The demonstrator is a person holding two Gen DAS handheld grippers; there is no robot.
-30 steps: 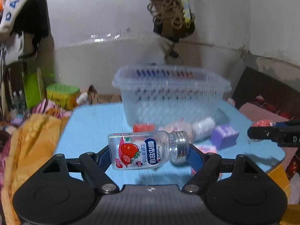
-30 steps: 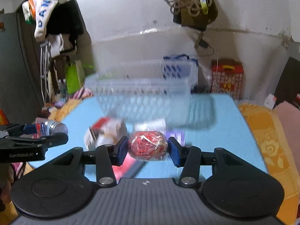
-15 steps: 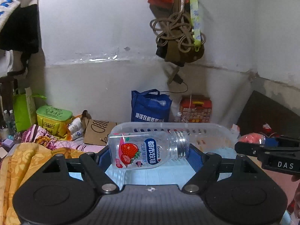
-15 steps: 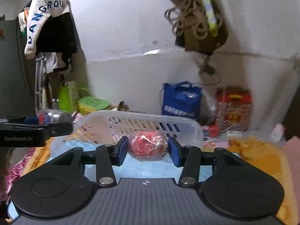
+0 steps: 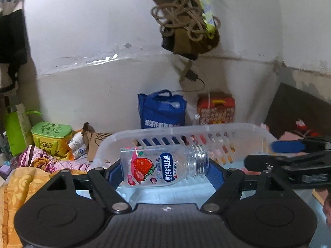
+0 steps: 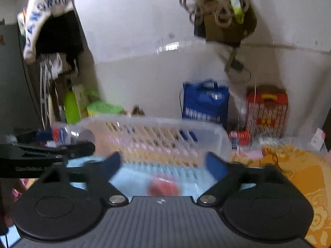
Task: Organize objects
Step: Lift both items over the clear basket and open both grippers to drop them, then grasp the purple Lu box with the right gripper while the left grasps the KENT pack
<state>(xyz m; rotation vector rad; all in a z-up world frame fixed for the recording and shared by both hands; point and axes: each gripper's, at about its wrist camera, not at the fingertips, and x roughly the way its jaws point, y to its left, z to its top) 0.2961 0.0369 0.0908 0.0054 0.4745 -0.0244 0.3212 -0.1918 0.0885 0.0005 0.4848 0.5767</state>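
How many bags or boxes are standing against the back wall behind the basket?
3: a green box at left, a blue bag in the middle, a red box beside it. The basket may hide more.

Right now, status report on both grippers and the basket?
Right gripper just opened, red packet blurred below it. Left gripper opening, bottle tilted between pads. Both over basket. Nothing blocking.

My left wrist view looks forward, slightly down, close over the basket [image 5: 186, 132] toward the wall. My right view faces likewise, blurred. Both share the basket [image 6: 157, 128], blue bag [image 5: 162, 109] and each other's gripper.
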